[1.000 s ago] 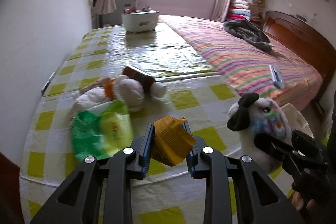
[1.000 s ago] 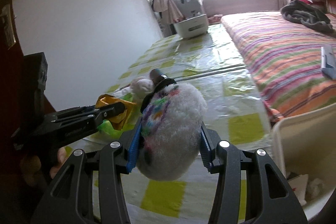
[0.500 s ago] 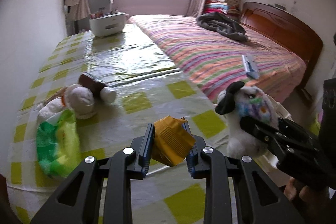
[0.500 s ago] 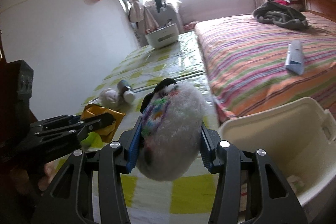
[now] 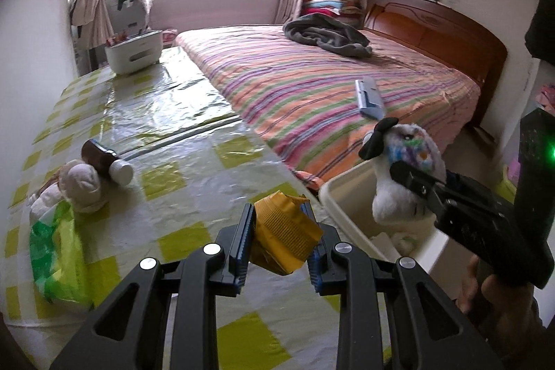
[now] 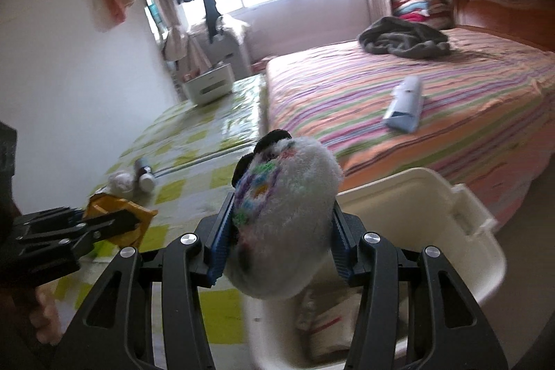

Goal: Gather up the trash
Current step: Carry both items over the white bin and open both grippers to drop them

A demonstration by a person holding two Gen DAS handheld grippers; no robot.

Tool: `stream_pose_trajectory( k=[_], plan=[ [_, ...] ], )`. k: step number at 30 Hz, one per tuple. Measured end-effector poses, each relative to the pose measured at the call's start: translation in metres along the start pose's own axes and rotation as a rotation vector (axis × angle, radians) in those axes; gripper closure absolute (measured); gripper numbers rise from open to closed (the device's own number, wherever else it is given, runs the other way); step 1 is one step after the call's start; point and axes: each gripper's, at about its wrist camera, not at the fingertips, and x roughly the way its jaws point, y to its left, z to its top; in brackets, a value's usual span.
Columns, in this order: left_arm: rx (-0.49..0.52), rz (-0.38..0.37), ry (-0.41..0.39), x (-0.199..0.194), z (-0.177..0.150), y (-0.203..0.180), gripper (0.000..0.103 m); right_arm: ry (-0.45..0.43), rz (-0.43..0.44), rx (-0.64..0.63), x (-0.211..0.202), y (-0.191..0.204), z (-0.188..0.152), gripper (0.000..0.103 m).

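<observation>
My left gripper (image 5: 277, 241) is shut on a crumpled yellow wrapper (image 5: 282, 236) and holds it above the table's right edge, beside a cream plastic bin (image 5: 341, 196). My right gripper (image 6: 277, 224) is shut on a white plush toy (image 6: 284, 217) with black ears and coloured patches, held over the bin (image 6: 468, 227). The plush also shows in the left wrist view (image 5: 404, 175). Some white scraps lie in the bin. On the table lie a brown bottle (image 5: 105, 160), a white wad (image 5: 83, 184) and a green-yellow packet (image 5: 57, 254).
The table (image 5: 194, 182) has a yellow-check plastic cover and a white box (image 5: 133, 52) at its far end. A striped bed (image 5: 329, 85) stands to the right, with a grey garment (image 5: 326, 35) and a blue item (image 5: 369, 94) on it.
Both grippers have swung right, from over the table toward the cream bin. The bin has come into view under the plush. Both grips are unchanged.
</observation>
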Motion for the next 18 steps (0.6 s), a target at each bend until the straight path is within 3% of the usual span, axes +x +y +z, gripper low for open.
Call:
stream_pose_trajectory(
  k=[5,9,18],
  plan=[
    [0.024,-0.022,0.002,0.002,0.002,-0.016,0.076,-0.017,-0.043,0.03,-0.005,-0.018,0.0,0.051],
    [0.042,-0.036,0.009,0.006,0.004,-0.028,0.076,-0.026,-0.066,0.062,-0.007,-0.026,0.0,0.036],
    [0.071,-0.079,0.024,0.016,0.01,-0.056,0.076,-0.133,-0.071,0.166,-0.035,-0.048,0.008,0.034]
  ],
)
